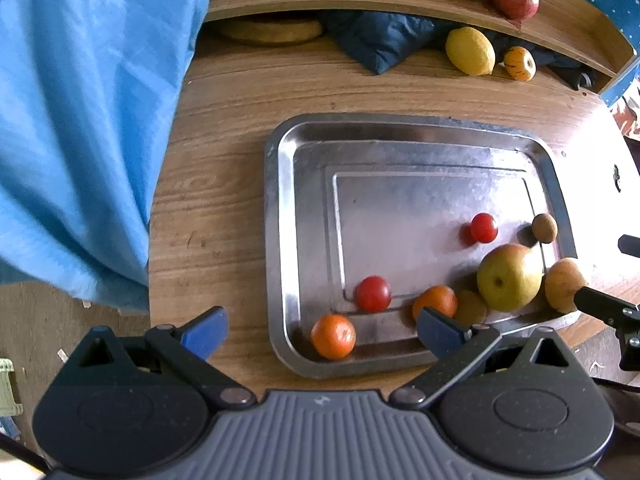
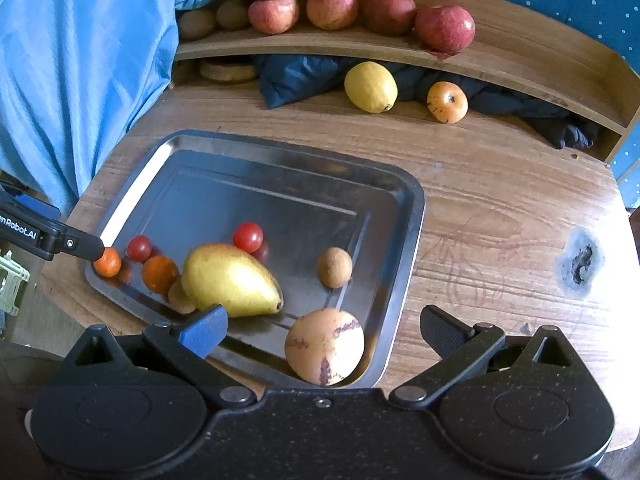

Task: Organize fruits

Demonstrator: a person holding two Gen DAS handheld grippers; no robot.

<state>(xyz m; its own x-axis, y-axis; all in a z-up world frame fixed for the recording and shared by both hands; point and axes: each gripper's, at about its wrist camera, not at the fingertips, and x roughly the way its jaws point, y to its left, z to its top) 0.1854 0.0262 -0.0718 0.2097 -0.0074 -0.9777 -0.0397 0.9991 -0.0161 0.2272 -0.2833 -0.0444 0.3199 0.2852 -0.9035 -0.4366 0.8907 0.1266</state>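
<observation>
Two grippers hang over the near edge of a steel tray (image 1: 276, 216) on a wooden table (image 2: 500, 208), both with jaws spread wide and nothing held. The left gripper (image 1: 320, 330) brackets a small orange (image 1: 333, 337) in the tray's near corner without touching it. The right gripper (image 2: 324, 330) has a round tan fruit (image 2: 325, 346) with dark streaks between its fingers, apart from both; the left view shows that fruit only partly, at the tray's rim.

Further in lie a second orange (image 2: 160, 274), a yellow-green pear (image 2: 230, 280), two cherry tomatoes (image 2: 247, 237), a small brown fruit (image 2: 334, 267) and another small tan one (image 2: 181, 297) tucked against the pear. All crowd the near half; the far half of the tray is bare metal.

Beyond, on open tabletop, sit a lemon (image 2: 371, 87) and a speckled orange fruit (image 2: 447, 102) before a dark cloth (image 2: 296, 76). Red apples (image 2: 445, 27) line the shelf (image 2: 320, 46) above. Only the right view shows the flat yellowish stack above the apples and a burn mark (image 2: 582, 260) on the table's right side. Blue fabric (image 1: 80, 120) hangs along the table's left edge.
</observation>
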